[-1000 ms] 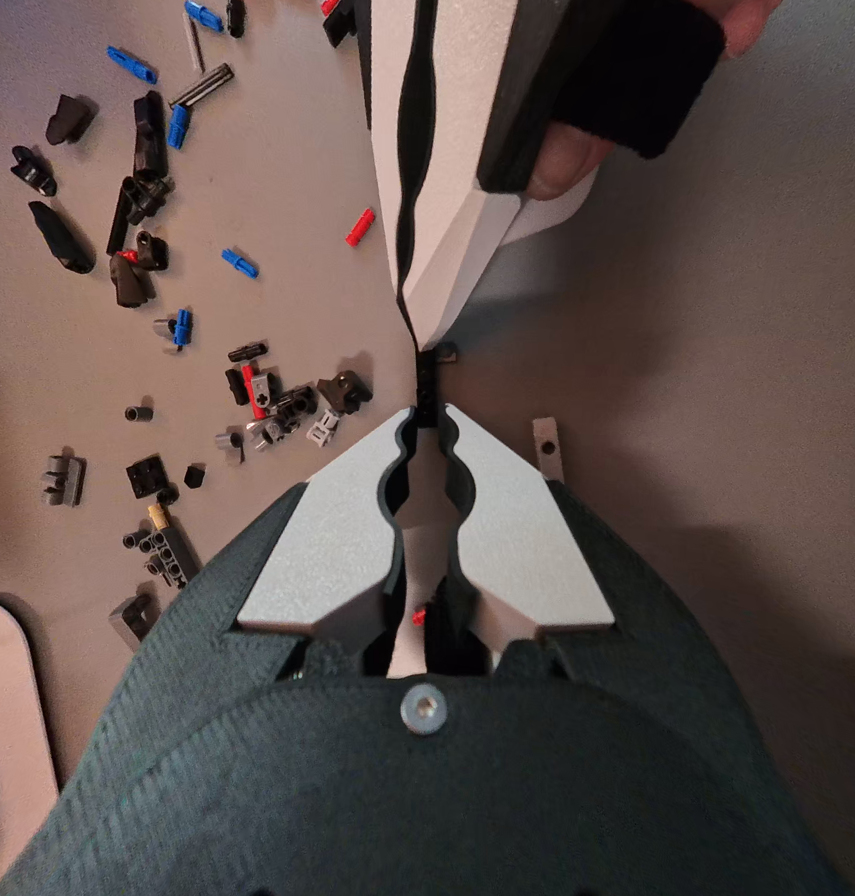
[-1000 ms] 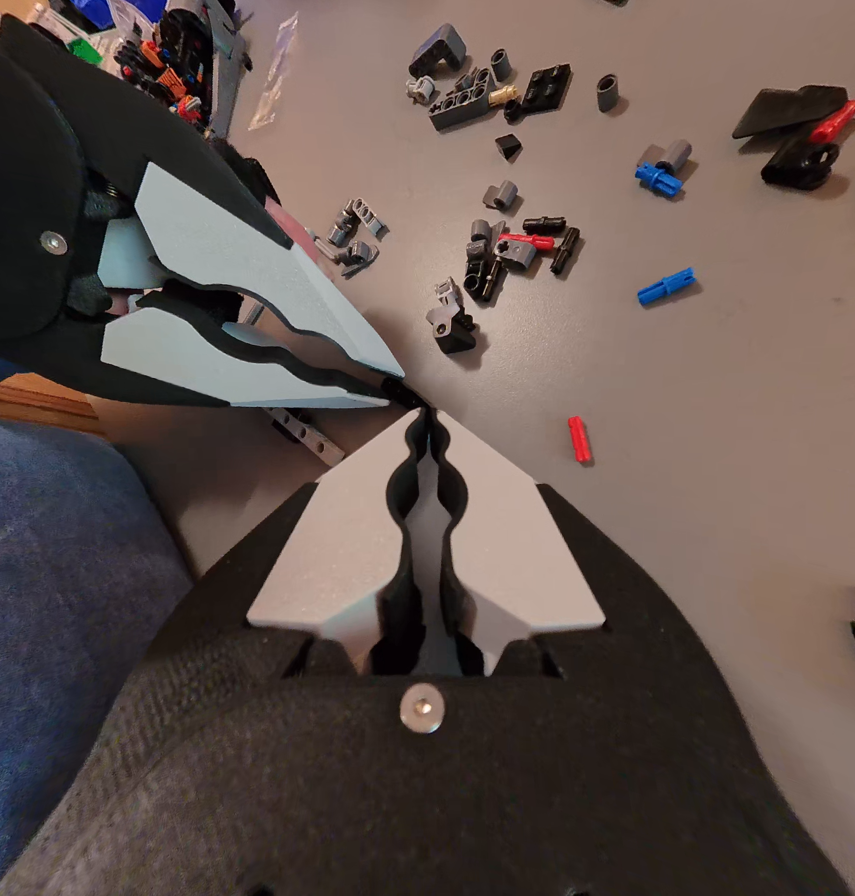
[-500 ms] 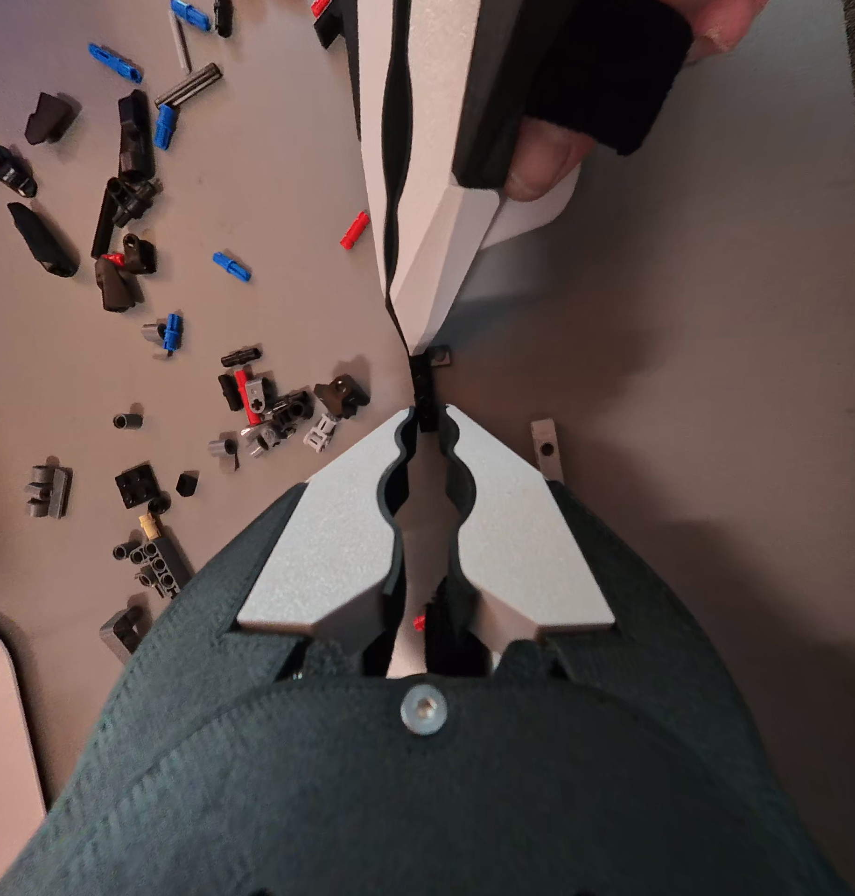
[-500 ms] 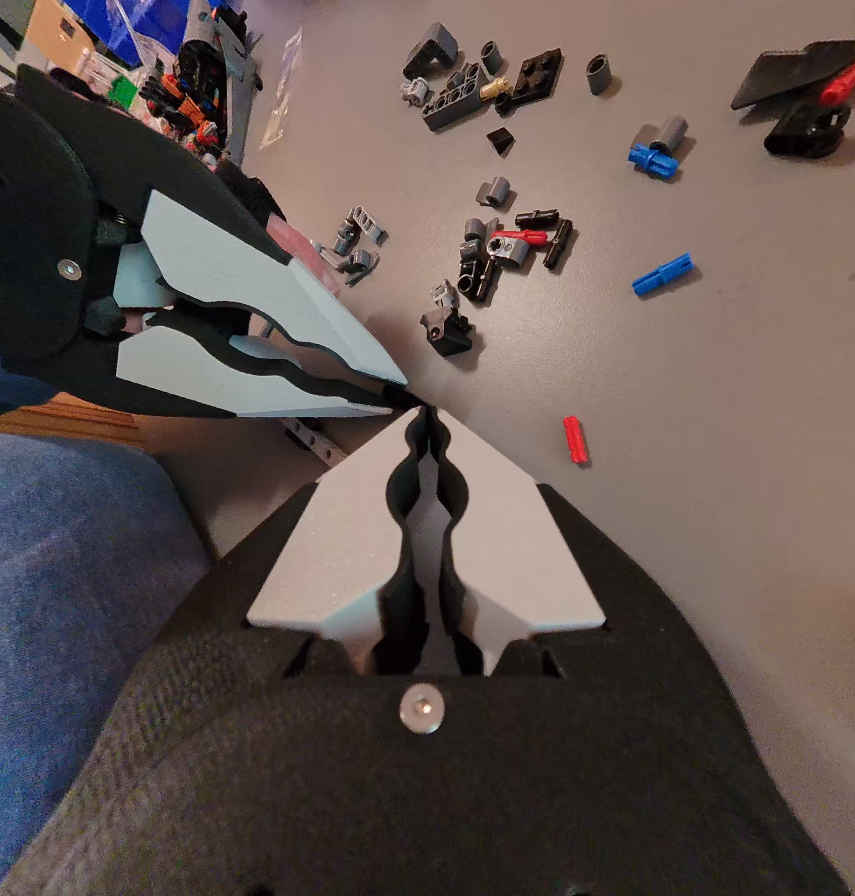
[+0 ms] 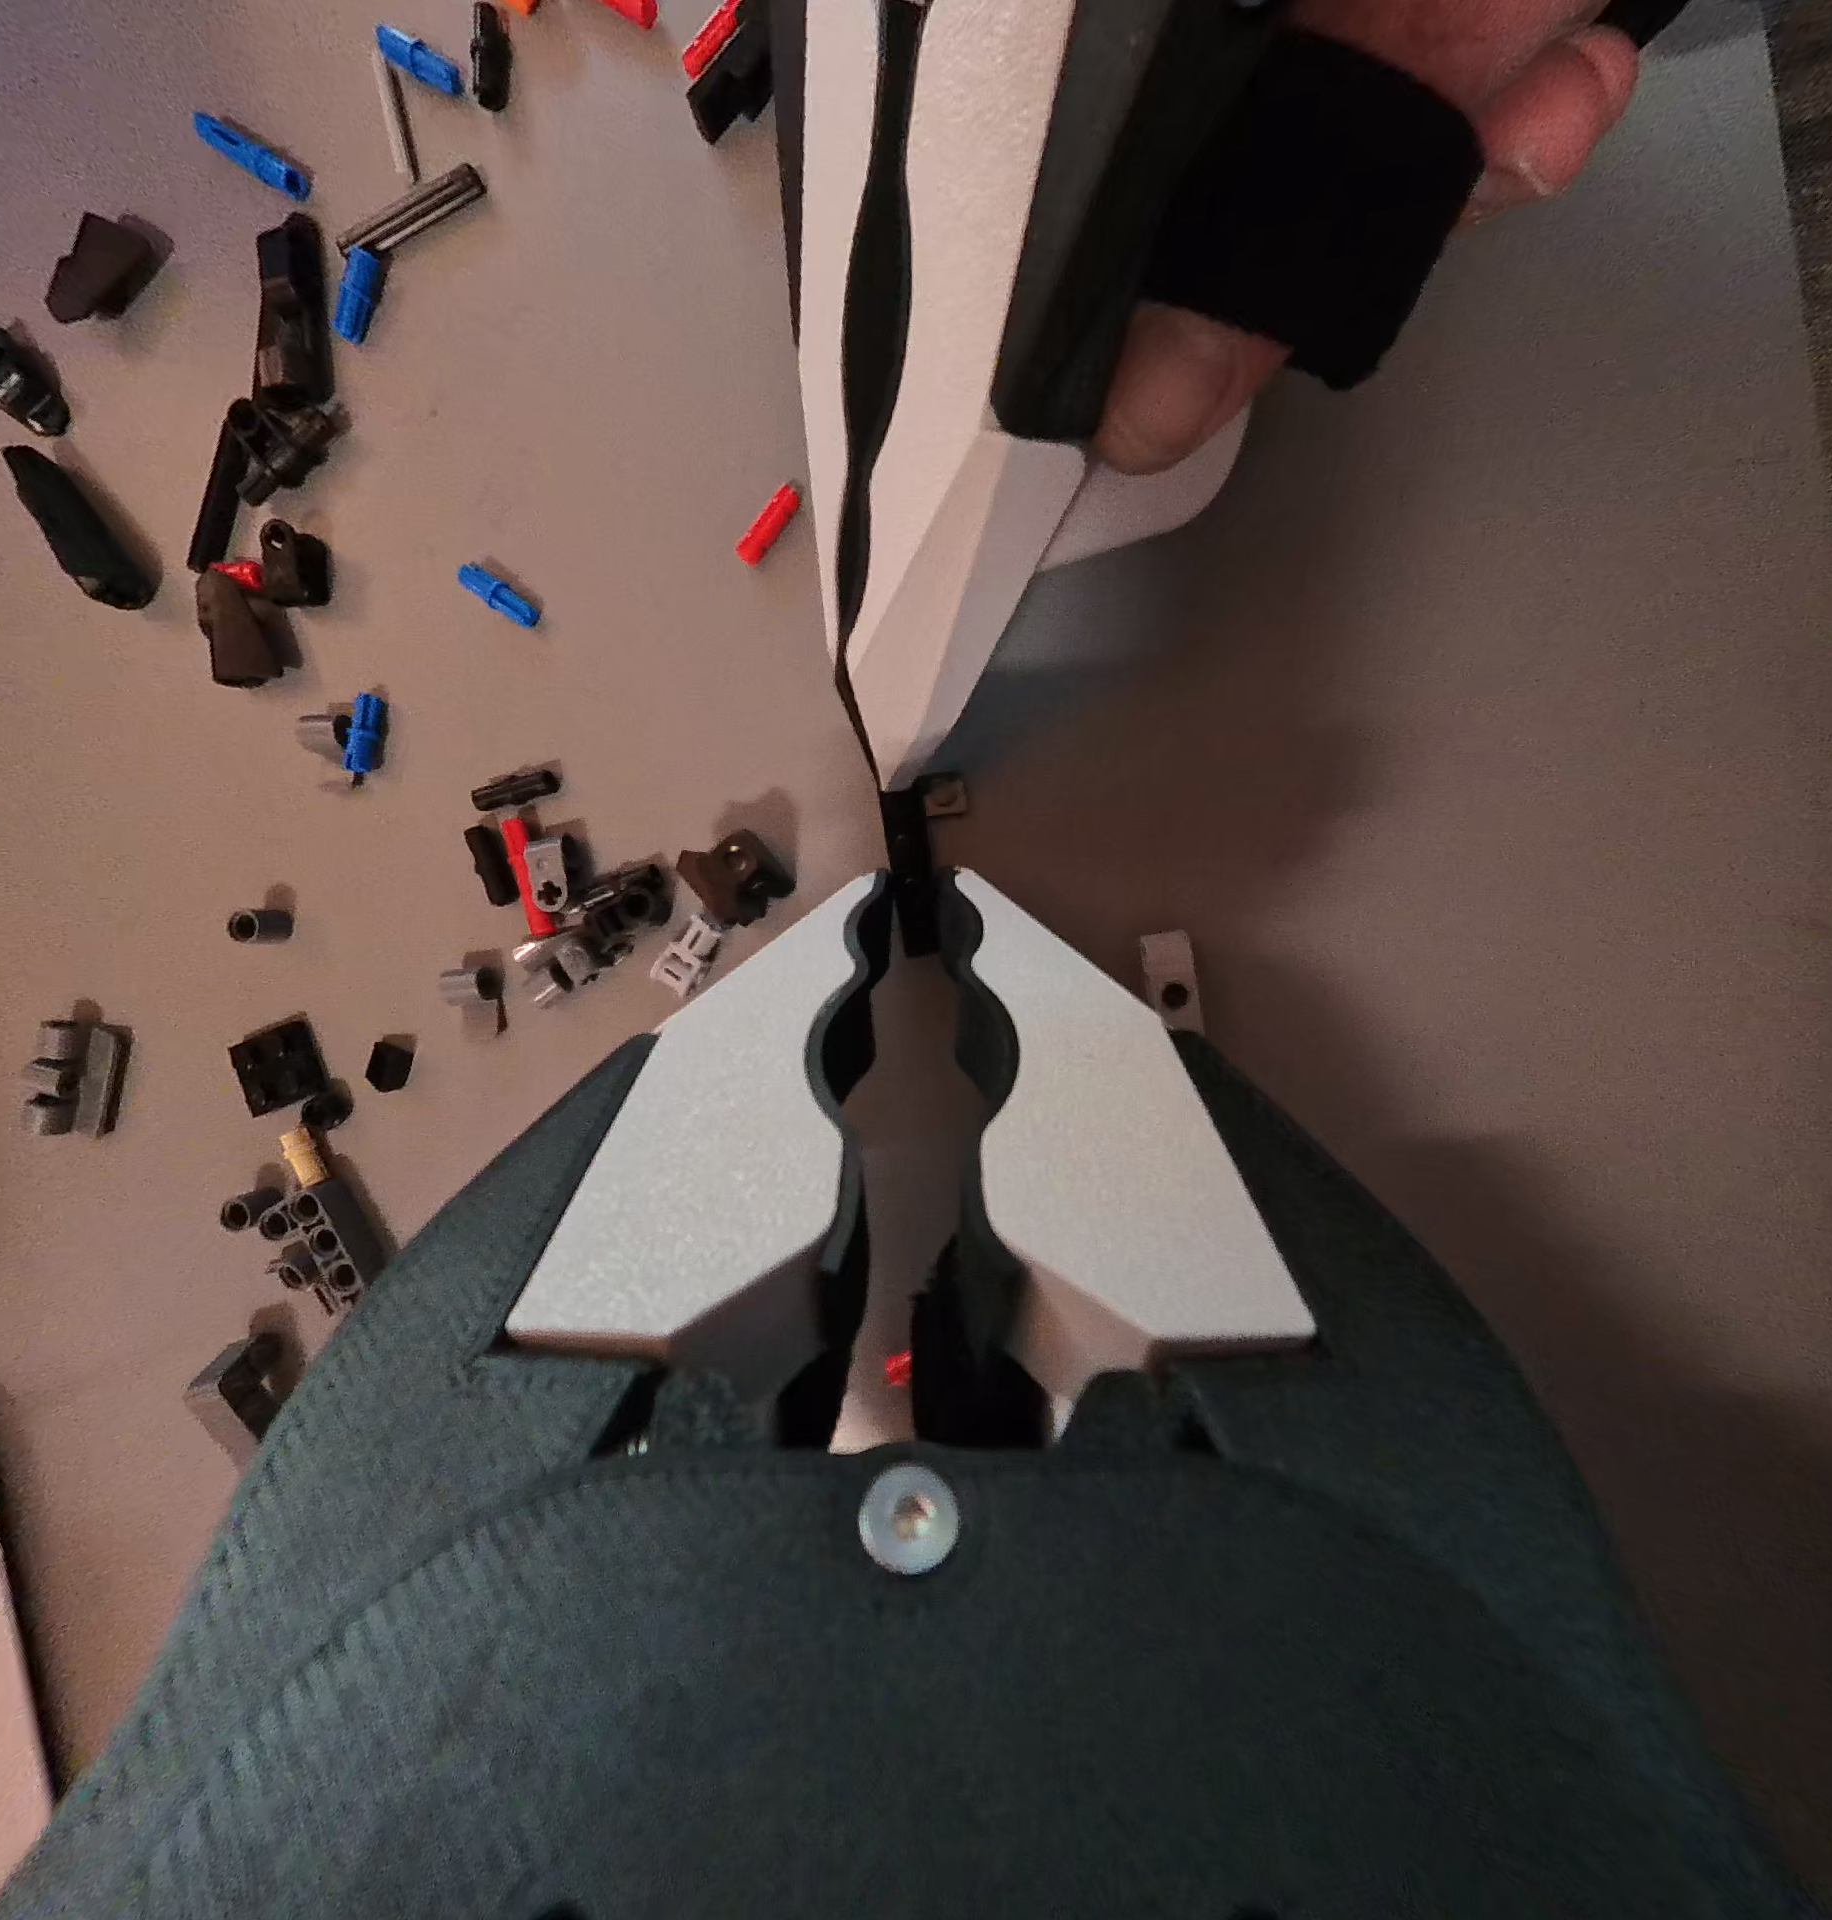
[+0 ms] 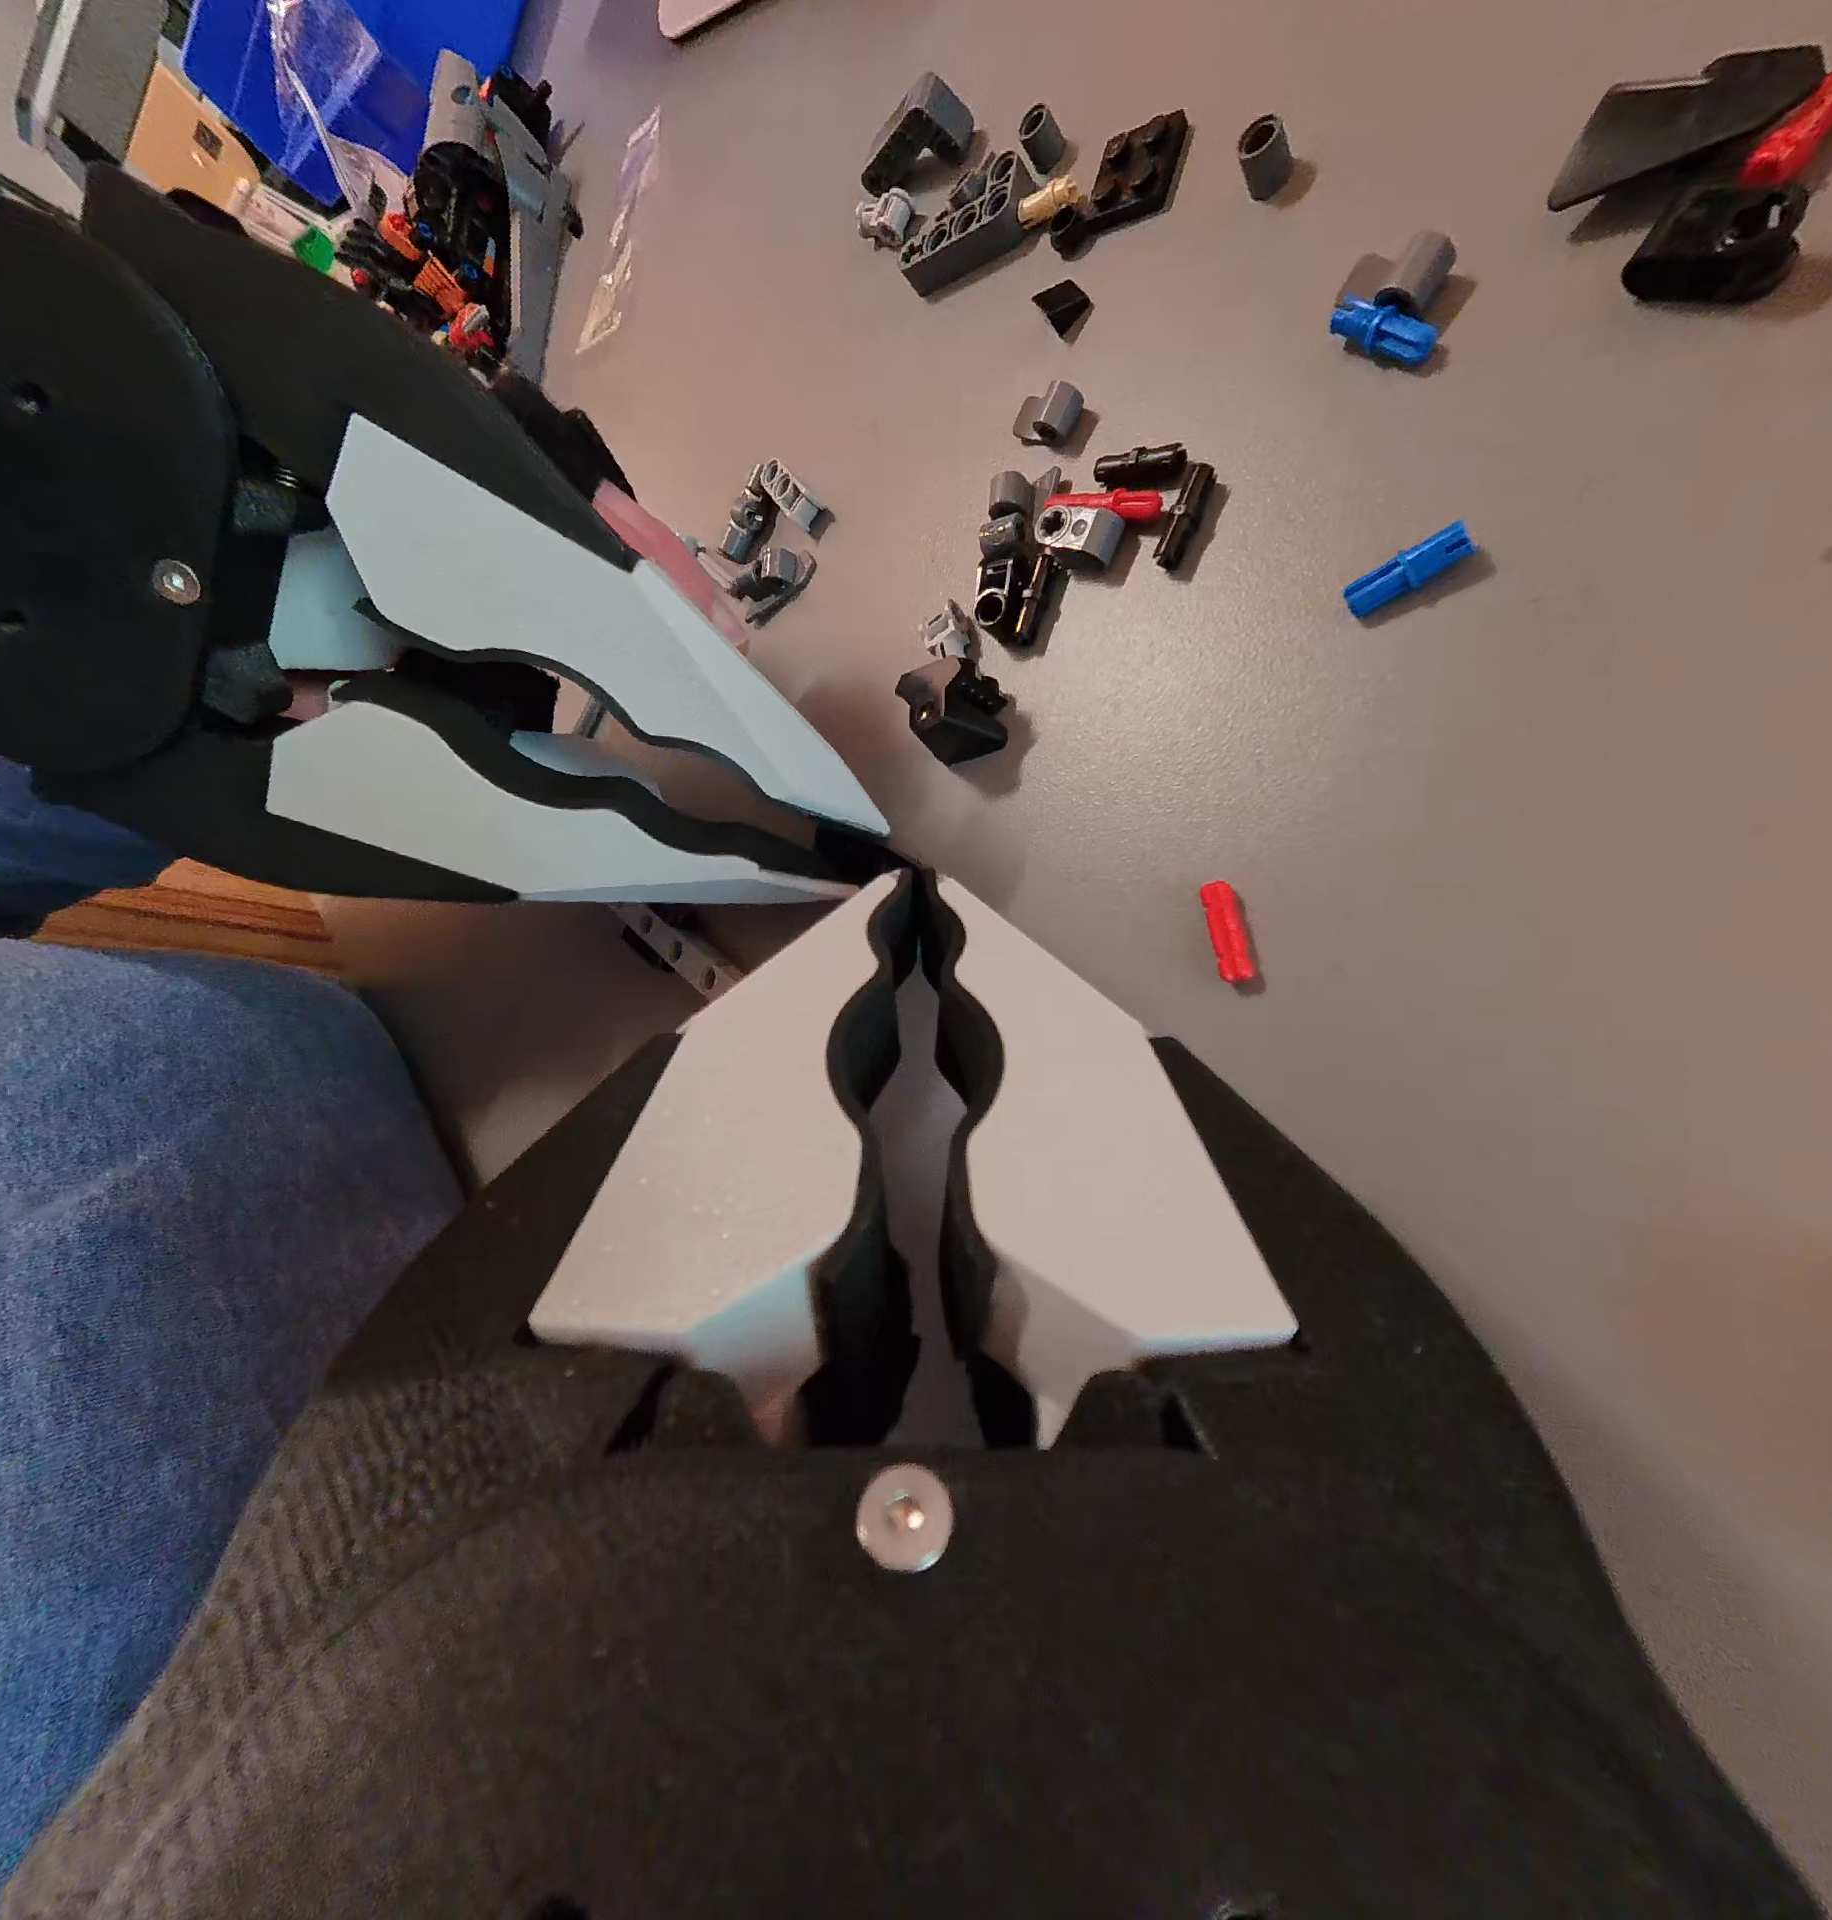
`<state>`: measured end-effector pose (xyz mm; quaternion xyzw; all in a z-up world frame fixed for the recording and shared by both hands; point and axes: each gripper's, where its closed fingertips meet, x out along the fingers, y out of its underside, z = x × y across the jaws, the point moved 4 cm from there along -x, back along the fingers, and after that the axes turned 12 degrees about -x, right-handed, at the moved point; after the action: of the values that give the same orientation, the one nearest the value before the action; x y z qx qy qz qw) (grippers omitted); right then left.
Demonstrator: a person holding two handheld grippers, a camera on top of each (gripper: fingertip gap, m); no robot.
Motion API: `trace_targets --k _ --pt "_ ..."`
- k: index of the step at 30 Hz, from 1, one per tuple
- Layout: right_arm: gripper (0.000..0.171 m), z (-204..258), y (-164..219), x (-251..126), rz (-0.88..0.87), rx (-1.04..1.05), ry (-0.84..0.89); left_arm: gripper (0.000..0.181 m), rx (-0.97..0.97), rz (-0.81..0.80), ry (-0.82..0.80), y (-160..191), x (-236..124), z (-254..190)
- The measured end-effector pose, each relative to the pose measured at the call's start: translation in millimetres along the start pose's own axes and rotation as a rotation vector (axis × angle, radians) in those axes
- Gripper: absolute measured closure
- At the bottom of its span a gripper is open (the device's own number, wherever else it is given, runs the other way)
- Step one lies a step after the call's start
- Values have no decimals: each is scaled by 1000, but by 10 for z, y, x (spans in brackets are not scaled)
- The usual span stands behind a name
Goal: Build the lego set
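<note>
A small black piece (image 5: 910, 878) sits near the centre of the left wrist view, pinched at its lower end in the tips of the left gripper (image 5: 914, 902), whose jaws are clenched on it. Its upper end meets the tip of the right gripper (image 5: 881, 764), which comes down from the top of the frame, jaws nearly together. Whether that gripper grasps the same piece or a second one pressed against it, I cannot tell; a small dark bit (image 5: 943, 798) shows just beside the tip.

Holding from both ends, clear of the surface (image 5: 1411, 831), probably serves to steady the piece while something is pushed or pulled along its length.

In the right wrist view the two tips meet at centre: right gripper (image 6: 917, 894) from below, left gripper (image 6: 850, 857) from the left, the piece almost hidden between them.

Outward lie loose parts: a red pin (image 6: 1229, 932) right of centre, a blue pin (image 6: 1408, 569) further up, and a black-and-grey cluster (image 6: 1057, 551). A grey beam (image 5: 1168, 977) lies just right of the left gripper. A gloved hand (image 5: 1307, 239) works the right gripper at upper right.
</note>
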<state>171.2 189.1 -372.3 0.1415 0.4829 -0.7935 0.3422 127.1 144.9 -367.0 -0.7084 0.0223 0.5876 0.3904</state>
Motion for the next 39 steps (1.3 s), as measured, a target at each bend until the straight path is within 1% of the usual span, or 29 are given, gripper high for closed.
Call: trace_targets --k 6,15,18,22,25,26,27,28,29,30,31,34,36,37,39 --pt "171 -4 0 -2 1 1 -1 175 30 57 29 -32 -14 27" --pt "171 -13 -8 6 9 27 -23 175 14 149 89 -44 13 48" --pt "171 -20 -13 10 18 40 -35 175 -32 144 113 -41 14 53" --pt "171 -32 -18 12 20 63 -53 175 -37 167 133 -50 17 60" --pt "171 -49 -28 20 22 61 -41 175 -40 173 149 -63 7 61" --pt "171 -66 4 31 62 39 -15 175 -33 167 157 -82 5 48" --pt "171 -55 -6 40 62 26 -9 175 -46 136 201 -139 4 -11" --pt "171 -52 -8 44 57 25 -15 175 -44 137 194 -165 20 -26" --pt "171 -55 -10 40 49 31 -13 174 15 192 107 -120 56 28" --pt "171 -49 -6 37 50 26 -15 175 30 188 99 -138 69 7" --pt "171 -39 -7 36 47 17 -12 175 8 179 122 -154 76 -28" --pt "171 -29 -11 -7 10 24 -11 175 -2 171 115 -126 73 -14" --pt "171 -40 -3 -84 -24 -9 11 175 -6 151 128 -115 54 -11" --pt "171 -33 28 -115 -12 -15 12 175 -16 147 119 -105 48 8" --pt "171 47 19 -187 -31 -86 15 175 -57 124 150 -110 17 -2"
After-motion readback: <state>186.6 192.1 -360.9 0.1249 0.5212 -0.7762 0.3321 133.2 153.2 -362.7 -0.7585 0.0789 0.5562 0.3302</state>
